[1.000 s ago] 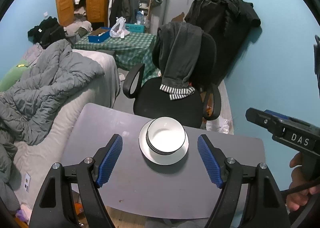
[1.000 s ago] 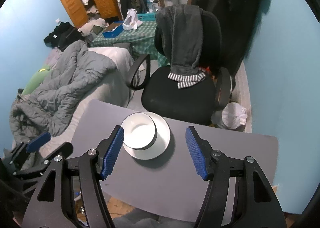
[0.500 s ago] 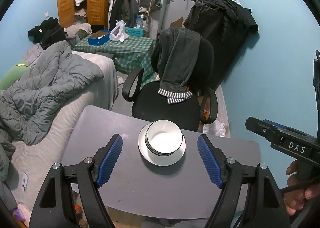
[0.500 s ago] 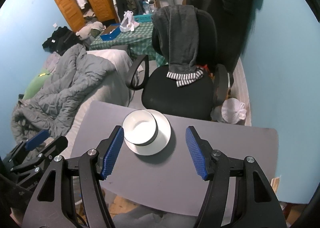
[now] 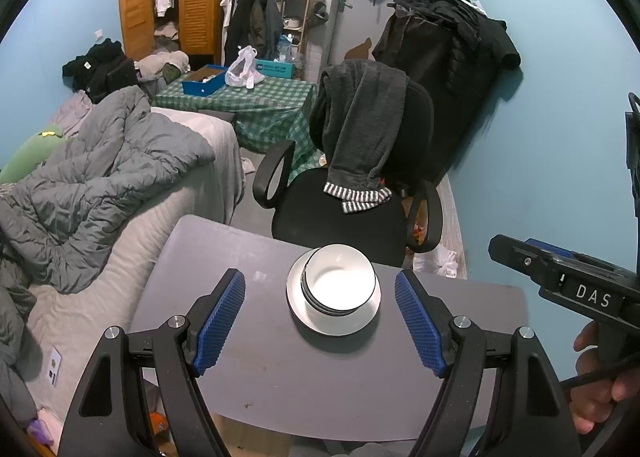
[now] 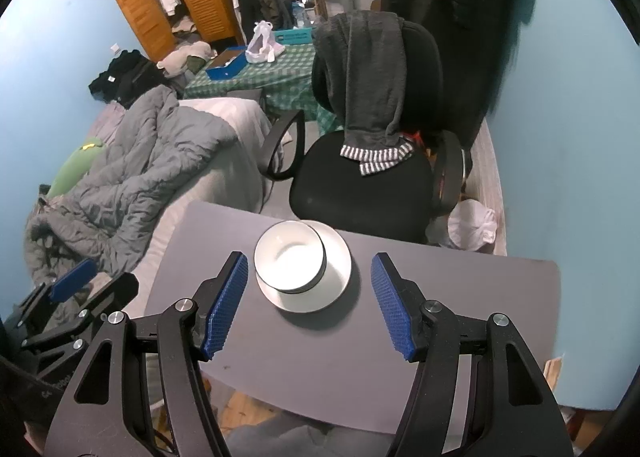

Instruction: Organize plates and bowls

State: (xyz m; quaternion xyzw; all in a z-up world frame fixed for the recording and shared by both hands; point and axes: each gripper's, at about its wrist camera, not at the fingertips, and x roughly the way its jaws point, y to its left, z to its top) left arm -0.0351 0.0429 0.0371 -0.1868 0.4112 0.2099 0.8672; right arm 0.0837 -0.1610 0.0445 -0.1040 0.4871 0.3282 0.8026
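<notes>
You have white bowls (image 5: 341,284) with dark rims nested upright in 1 stack, more than 1 rim showing at its side. The stack sits on a white plate (image 5: 308,317), off-centre toward its far edge. The plate lies flat near the far edge of the grey table (image 5: 304,385).

Only thing I can actually read is "DAS" in white capitals on a small black plate on the side of the right gripper (image 5: 576,277), which pokes in from the right edge of the left wrist view. There's also a blue box (image 5: 274,68) on the checkered table (image 5: 256,105) at the back with some white print on its side, and a small white tag on the black clothes pile (image 5: 100,69), but both are way too tiny to make out.
</notes>
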